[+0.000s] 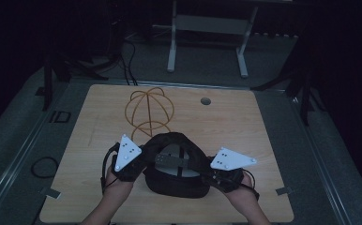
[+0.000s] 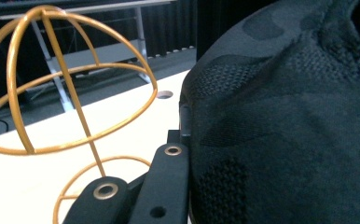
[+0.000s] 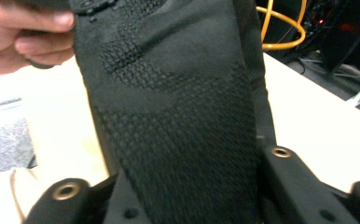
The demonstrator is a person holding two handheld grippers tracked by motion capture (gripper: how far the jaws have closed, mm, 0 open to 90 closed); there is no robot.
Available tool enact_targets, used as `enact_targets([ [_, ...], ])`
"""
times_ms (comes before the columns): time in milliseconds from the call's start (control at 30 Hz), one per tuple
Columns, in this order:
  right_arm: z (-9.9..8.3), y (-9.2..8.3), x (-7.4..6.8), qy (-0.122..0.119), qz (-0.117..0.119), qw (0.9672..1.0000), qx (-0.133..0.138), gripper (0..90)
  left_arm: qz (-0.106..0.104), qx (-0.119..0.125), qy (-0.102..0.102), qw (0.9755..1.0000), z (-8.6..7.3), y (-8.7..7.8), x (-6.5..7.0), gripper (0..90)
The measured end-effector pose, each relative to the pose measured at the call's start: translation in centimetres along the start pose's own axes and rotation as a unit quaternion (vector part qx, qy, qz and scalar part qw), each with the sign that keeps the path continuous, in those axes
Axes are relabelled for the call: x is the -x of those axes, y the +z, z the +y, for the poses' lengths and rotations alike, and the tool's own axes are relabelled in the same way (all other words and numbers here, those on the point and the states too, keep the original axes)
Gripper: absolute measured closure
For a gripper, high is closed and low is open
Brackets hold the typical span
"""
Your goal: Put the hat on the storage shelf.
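- Currently a black knit cap (image 1: pixel 175 180) is held up between both grippers, over the near-middle of the wooden table (image 1: pixel 263 140), close to its near edge.
- Cap is upside down in the high view: opening faces up, pale lining and a dark strap across the inside visible.
- Left gripper (image 1: pixel 131 161) is on the cap's left rim; in the left gripper view its jaws clamp the knit fabric (image 2: pixel 280 121), one jaw visible against the cloth.
- Right gripper (image 1: pixel 223 169) is on the right rim; in the right gripper view the fabric (image 3: pixel 178 121) runs up between its two jaws, which look closed on it, though the picture is blurred at the contact.
- A hand (image 3: pixel 22 35) at the far top of the right gripper view is holding the other gripper.
- Gold wire hat stand (image 1: pixel 149 110) sits upright on the table behind the cap, toward the far edge, left of centre.
- Round cable hole (image 1: pixel 206 101) is near the far edge, right of the stand.
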State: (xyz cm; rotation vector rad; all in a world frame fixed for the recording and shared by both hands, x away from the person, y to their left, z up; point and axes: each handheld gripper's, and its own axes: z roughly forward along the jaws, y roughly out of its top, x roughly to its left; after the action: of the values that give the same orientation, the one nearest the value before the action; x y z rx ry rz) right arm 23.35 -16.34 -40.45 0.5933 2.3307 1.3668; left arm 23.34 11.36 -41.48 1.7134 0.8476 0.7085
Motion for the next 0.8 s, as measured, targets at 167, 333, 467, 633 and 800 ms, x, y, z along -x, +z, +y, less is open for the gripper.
enact_targets([
  [167,-1.3,-1.2,0.6,0.015,0.009,0.9998,-0.003,52.2,0.009,0.005,0.011,0.9999,0.5,-0.2,0.0,89.3],
  [333,-2.9,-1.9,1.0,0.020,0.020,0.9995,-0.015,46.7,0.017,0.007,0.025,0.9995,1.2,-0.7,0.1,89.3],
  [467,-4.2,-2.5,1.5,0.033,0.021,0.9991,-0.017,44.0,0.009,0.019,0.036,0.9991,1.8,-1.5,-0.5,89.3],
  [633,-4.6,-3.4,2.2,0.039,0.013,0.9991,-0.011,43.0,-0.017,0.020,0.068,0.9974,2.1,-2.5,-1.2,89.2],
  [800,-3.7,-4.5,2.8,0.034,0.007,0.9993,0.011,43.1,-0.053,0.026,0.080,0.9950,1.8,-3.1,-2.1,89.2],
])
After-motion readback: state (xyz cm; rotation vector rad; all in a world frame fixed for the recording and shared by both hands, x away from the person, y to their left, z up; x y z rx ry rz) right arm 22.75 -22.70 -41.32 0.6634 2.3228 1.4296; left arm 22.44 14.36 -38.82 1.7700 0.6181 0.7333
